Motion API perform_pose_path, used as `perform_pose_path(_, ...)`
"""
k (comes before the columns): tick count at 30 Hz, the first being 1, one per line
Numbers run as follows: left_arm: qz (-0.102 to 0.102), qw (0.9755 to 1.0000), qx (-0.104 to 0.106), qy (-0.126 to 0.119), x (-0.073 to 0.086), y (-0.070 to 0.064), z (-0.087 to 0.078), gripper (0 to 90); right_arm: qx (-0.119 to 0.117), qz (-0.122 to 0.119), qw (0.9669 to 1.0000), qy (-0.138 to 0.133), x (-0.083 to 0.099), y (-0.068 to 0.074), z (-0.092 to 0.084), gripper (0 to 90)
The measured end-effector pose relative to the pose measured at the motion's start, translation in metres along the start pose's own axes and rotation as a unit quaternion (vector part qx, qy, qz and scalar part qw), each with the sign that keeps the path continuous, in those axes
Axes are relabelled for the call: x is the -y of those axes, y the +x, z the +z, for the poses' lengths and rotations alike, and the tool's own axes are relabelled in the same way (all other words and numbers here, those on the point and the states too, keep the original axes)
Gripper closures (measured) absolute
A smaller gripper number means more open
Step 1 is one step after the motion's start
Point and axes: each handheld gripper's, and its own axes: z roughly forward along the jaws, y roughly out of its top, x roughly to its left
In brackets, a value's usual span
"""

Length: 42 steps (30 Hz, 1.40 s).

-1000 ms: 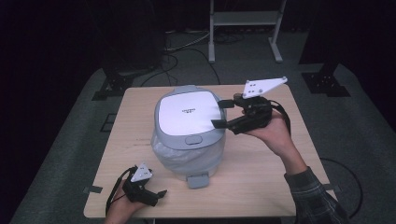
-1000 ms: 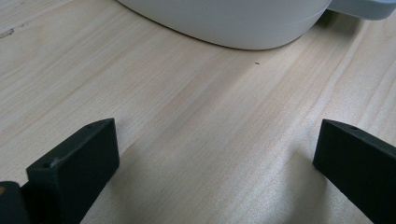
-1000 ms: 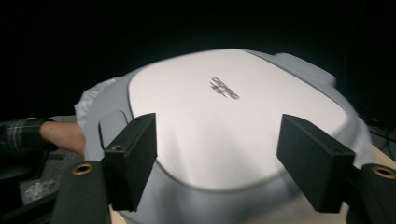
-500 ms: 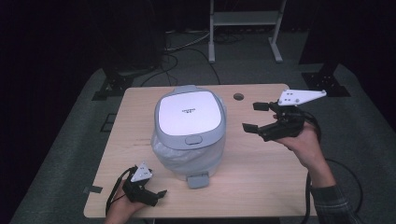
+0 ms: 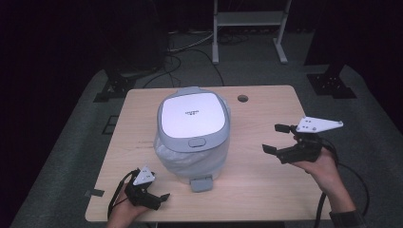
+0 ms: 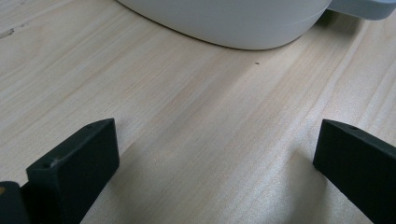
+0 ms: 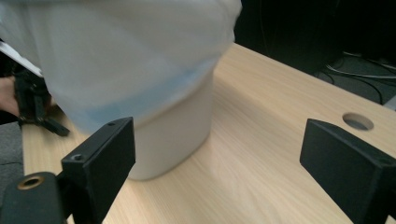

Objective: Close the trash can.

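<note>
The lidded bin [image 5: 192, 135] stands mid-tabletop [image 5: 266, 185], its liner tucked under the lid, while the right hand-held gripper [image 5: 276, 138], jaws just spread and empty, sits right of it, and the left hand-held gripper [image 5: 161, 199], also spread, rests near its front.

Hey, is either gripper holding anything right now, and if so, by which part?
Nothing is held. The right gripper stands open, off to the side of the white bin. The left gripper rests open on the table, with only bare wood between its jaws.
</note>
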Motion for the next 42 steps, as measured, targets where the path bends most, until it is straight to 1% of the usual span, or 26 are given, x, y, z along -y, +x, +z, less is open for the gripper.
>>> perform_pose_path(3,0.000,1.0000,0.000,0.000,0.000,0.000,0.000,0.0,0.005,0.003,1.0000,0.006,0.017,-0.003,0.000,9.6)
perform_pose_path(8,0.000,1.0000,0.000,0.000,0.000,0.000,0.000,0.0,0.015,0.018,0.9994,0.027,0.047,-0.007,0.001,9.6)
perform_pose_path(11,0.000,1.0000,0.000,0.000,0.000,0.000,0.000,0.0,0.022,0.026,0.9987,0.039,0.061,-0.009,0.001,9.6)
perform_pose_path(12,0.000,1.0000,0.000,-0.001,0.000,0.000,0.000,0.0,0.028,0.026,0.9982,0.045,0.066,-0.009,0.001,9.6)
perform_pose_path(13,-0.001,1.0000,0.000,-0.001,0.000,0.000,0.000,0.0,0.036,0.026,0.9972,0.060,0.075,-0.010,0.002,9.6)
perform_pose_path(14,-0.001,1.0000,0.000,-0.001,0.000,0.000,0.000,0.0,0.036,0.026,0.9972,0.060,0.075,-0.010,0.002,9.6)
perform_pose_path(16,-0.001,1.0000,0.000,-0.001,0.000,0.000,0.000,0.0,0.036,0.030,0.9965,0.069,0.083,-0.011,0.001,9.6)
perform_pose_path(18,0.000,1.0000,0.000,-0.001,0.000,0.000,0.000,0.0,0.044,0.031,0.9954,0.080,0.091,-0.011,0.000,9.6)
perform_pose_path(20,-0.001,1.0000,0.000,-0.001,0.000,0.000,0.000,0.0,0.051,0.027,0.9944,0.089,0.098,-0.012,-0.001,9.6)
perform_pose_path(21,-0.001,1.0000,0.000,-0.001,0.000,0.000,0.000,0.0,0.055,0.030,0.9930,0.100,0.105,-0.012,-0.001,9.6)
perform_pose_path(23,-0.001,1.0000,0.000,-0.001,0.000,0.000,0.000,0.0,0.055,0.030,0.9927,0.103,0.107,-0.013,-0.001,9.6)
perform_pose_path(24,0.000,1.0000,0.000,-0.001,0.000,0.000,0.000,0.0,0.056,0.029,0.9921,0.108,0.110,-0.013,-0.001,9.6)
perform_pose_path(25,-0.001,1.0000,0.000,-0.001,0.000,0.000,0.000,0.0,0.064,0.026,0.9908,0.116,0.115,-0.014,-0.002,9.6)
perform_pose_path(27,-0.001,1.0000,0.000,-0.001,0.000,0.000,0.000,0.0,0.064,0.026,0.9905,0.119,0.117,-0.014,-0.002,9.6)
perform_pose_path(29,-0.001,1.0000,0.000,-0.001,0.000,0.000,0.000,0.0,0.065,0.029,0.9894,0.126,0.123,-0.016,-0.002,9.6)
perform_pose_path(30,-0.001,1.0000,0.000,-0.001,0.000,0.000,0.000,0.0,0.066,0.031,0.9887,0.131,0.126,-0.016,-0.002,9.6)
perform_pose_path(33,-0.001,1.0000,0.000,-0.001,0.000,0.000,0.000,0.0,0.073,0.022,0.9861,0.147,0.132,-0.016,0.001,9.6)
perform_pose_path(34,-0.001,1.0000,0.000,-0.001,0.000,0.000,0.000,0.0,0.075,0.022,0.9853,0.152,0.133,-0.016,0.002,9.6)
perform_pose_path(35,-0.001,1.0000,0.000,-0.001,0.000,0.000,0.000,0.0,0.075,0.022,0.9853,0.152,0.133,-0.016,0.002,9.6)
perform_pose_path(40,-0.001,1.0000,0.000,-0.001,0.000,0.000,0.000,0.0,0.083,0.016,0.9803,0.178,0.140,-0.015,0.010,9.6)
perform_pose_path(42,-0.001,1.0000,0.000,-0.001,0.000,0.000,0.000,0.0,0.083,0.013,0.9794,0.184,0.143,-0.014,0.012,9.5)
